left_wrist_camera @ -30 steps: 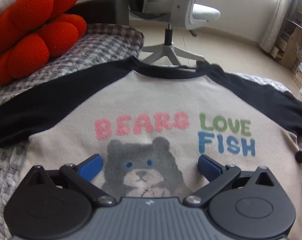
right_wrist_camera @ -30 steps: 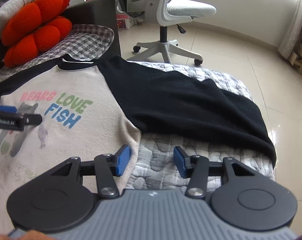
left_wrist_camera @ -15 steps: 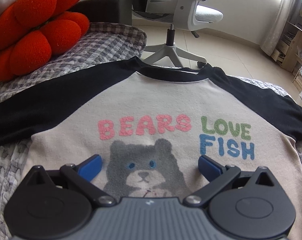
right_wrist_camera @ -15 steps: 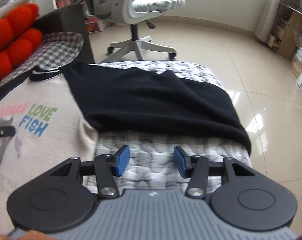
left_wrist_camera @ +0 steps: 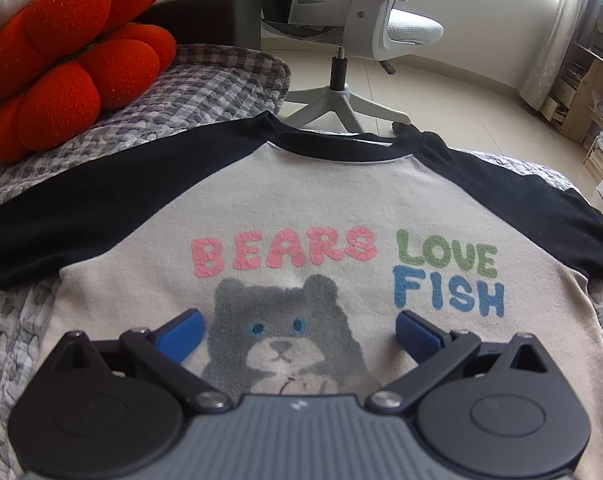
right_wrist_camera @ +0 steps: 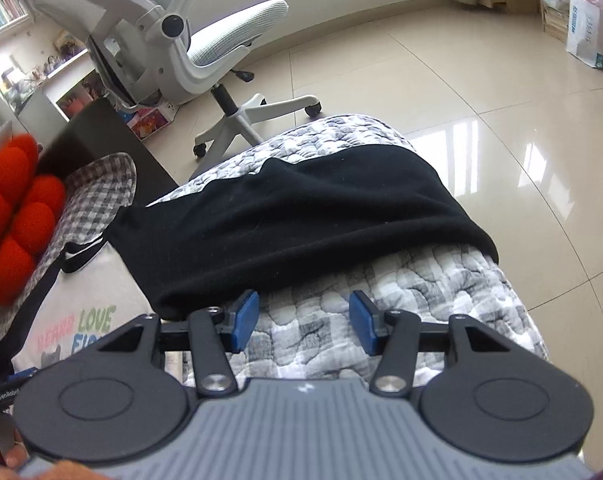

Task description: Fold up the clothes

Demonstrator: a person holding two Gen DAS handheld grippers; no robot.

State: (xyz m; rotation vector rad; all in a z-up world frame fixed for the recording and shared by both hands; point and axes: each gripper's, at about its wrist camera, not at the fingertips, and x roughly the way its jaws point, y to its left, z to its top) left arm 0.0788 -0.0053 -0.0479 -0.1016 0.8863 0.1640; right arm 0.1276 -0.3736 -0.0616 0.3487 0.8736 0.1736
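L gripper (left_wrist_camera: 299, 334) hangs over the shirt's chest, tilted down toward it, blue pads (left_wrist_camera: 181, 334) spread wide either side of the bear print, nothing between them – released. R gripper (right_wrist_camera: 303, 322) is rolled so its view leans, angled down over the quilt (right_wrist_camera: 421, 292) just past the shirt's side edge; pads (right_wrist_camera: 243, 320) about half apart, nothing pinched, only quilt showing between them. Left pad sits just beside the lower edge of the black sleeve (right_wrist_camera: 301, 220); can't tell if it touches.

Shirt (left_wrist_camera: 301, 200): beige body, black raglan sleeves and black collar, front face up, spread flat on the quilt. Print reads "BEARS LOVE FISH" in pink, green, blue over a grey bear w/ blue eyes.

Orientation: collar points away from the L gripper, toward the quilt's far edge and the white office chair (left_wrist_camera: 353, 20); long axis of the body runs collar to hem, hem end hidden under the gripper. Sleeves stretch out sideways, the one by the R gripper reaching the quilt's side edge by the tiled floor (right_wrist_camera: 501, 100). Red cushion (left_wrist_camera: 73, 56) sits at the far left corner.
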